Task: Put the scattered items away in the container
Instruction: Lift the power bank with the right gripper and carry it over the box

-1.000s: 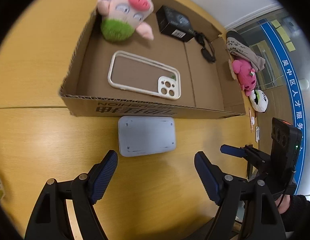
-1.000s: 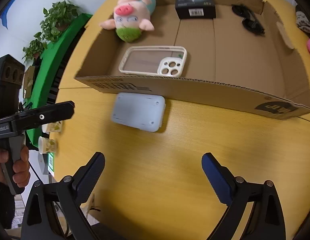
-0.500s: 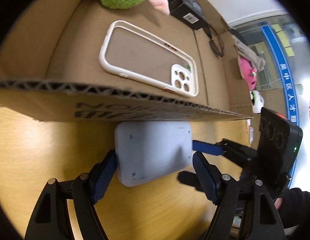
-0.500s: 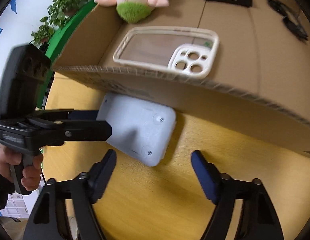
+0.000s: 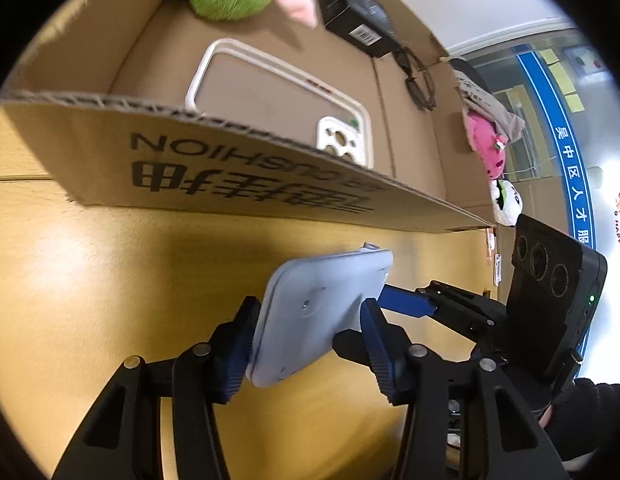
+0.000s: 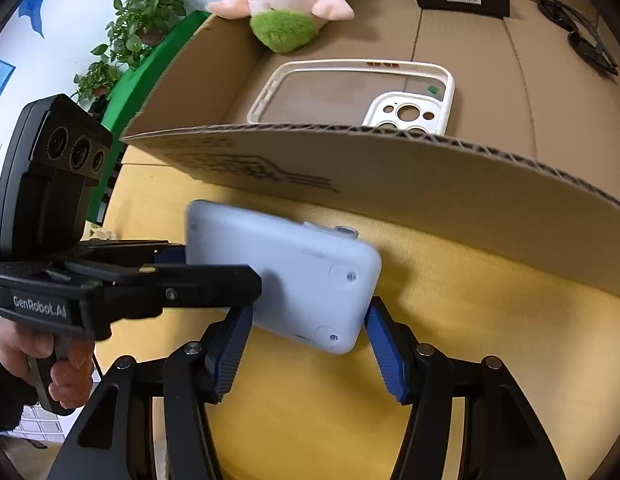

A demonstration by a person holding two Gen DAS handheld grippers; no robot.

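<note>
Both my grippers, left [image 5: 307, 334] and right [image 6: 305, 344], pinch the tilted gray case [image 5: 322, 308] above the desk [image 5: 109, 280], beside the cardboard box [image 5: 229, 172].

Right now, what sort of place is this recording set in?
Probably an office or a public service centre, not a home. A glass partition with a blue band of Chinese signage stands behind the wooden table, and potted plants line a white wall with a green fixture below them.
</note>
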